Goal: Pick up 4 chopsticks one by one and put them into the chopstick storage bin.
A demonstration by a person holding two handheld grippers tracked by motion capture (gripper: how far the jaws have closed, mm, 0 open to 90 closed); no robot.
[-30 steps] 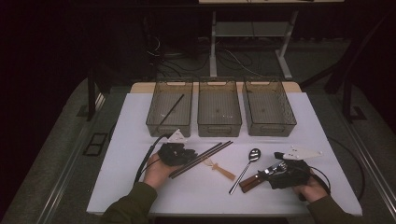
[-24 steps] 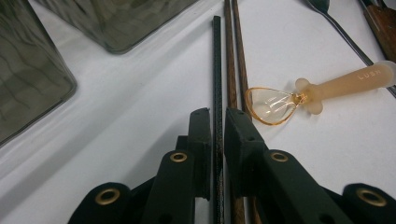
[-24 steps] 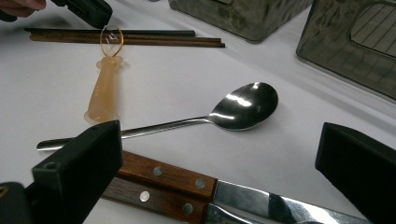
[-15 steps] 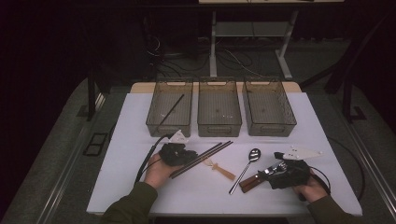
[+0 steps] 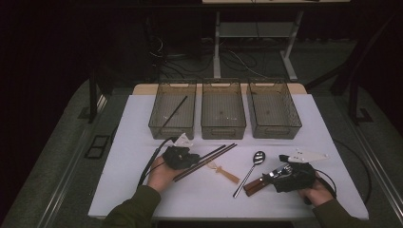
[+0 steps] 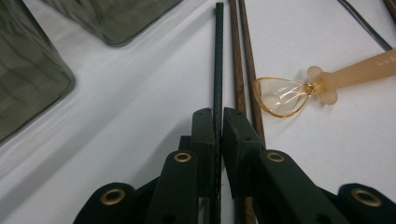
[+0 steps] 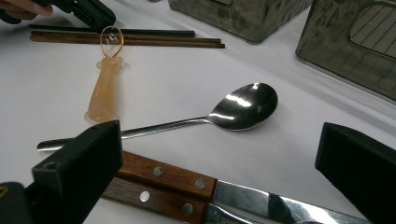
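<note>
A white table (image 5: pixel 142 118) is seen carrying three smoky plastic bins (image 5: pixel 223 111) in a row along its far side; a dark stick is leaned inside the leftmost. Nearer the person, the left hand-held gripper (image 6: pixel 218 126) is closed on a black chopstick (image 6: pixel 218 56), which lies on the table; its jaws have just been closing on it. Two brown chopsticks (image 6: pixel 243 70) are laid just beside it, close against the right jaw. An amber plastic spoon (image 6: pixel 299 88) is set near them, with the raised letters "LUS" readable at the frame's edge. The right hand-held gripper (image 7: pixel 215 182) is held wide open over two wooden-handled knives (image 7: pixel 168 179), beside a steel spoon (image 7: pixel 243 105).
</note>
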